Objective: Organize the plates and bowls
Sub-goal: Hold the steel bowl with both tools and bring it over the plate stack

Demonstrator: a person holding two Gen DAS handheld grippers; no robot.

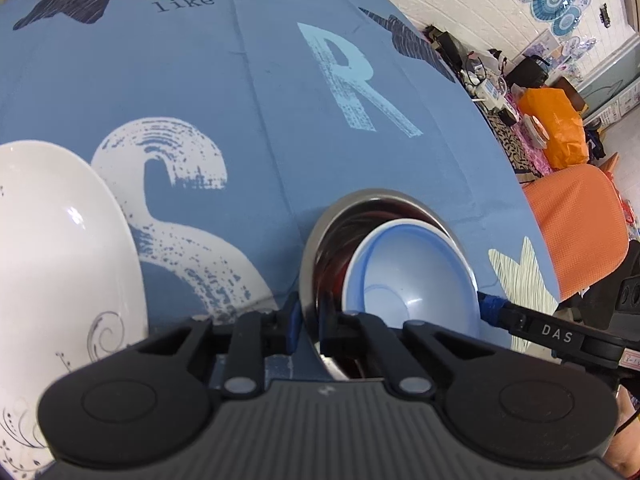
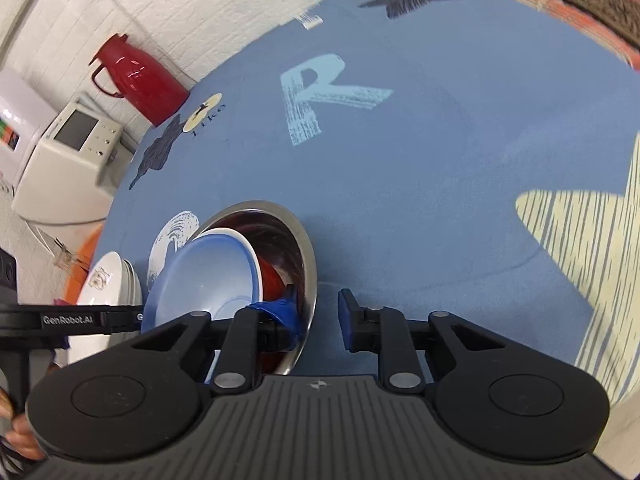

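A steel bowl (image 1: 380, 200) sits on the blue tablecloth (image 1: 240, 100), with a blue bowl (image 1: 416, 280) tilted inside it and a red bowl (image 2: 272, 276) underneath. My left gripper (image 1: 310, 328) is shut on the steel bowl's near rim, one finger inside and one outside. My right gripper (image 2: 316, 316) is open and straddles the steel bowl's (image 2: 308, 248) opposite rim, its inner finger by the blue bowl's (image 2: 200, 276) edge. White patterned plates (image 1: 60, 260) lie stacked to the left of the bowls; the plates (image 2: 108, 284) also show in the right wrist view.
A red thermos (image 2: 136, 76) and a white appliance (image 2: 72, 152) stand beyond the table's far edge. An orange chair (image 1: 576, 220), an orange bag (image 1: 556, 124) and clutter lie off the table's right side. Bare cloth stretches around the printed letter R (image 1: 352, 80).
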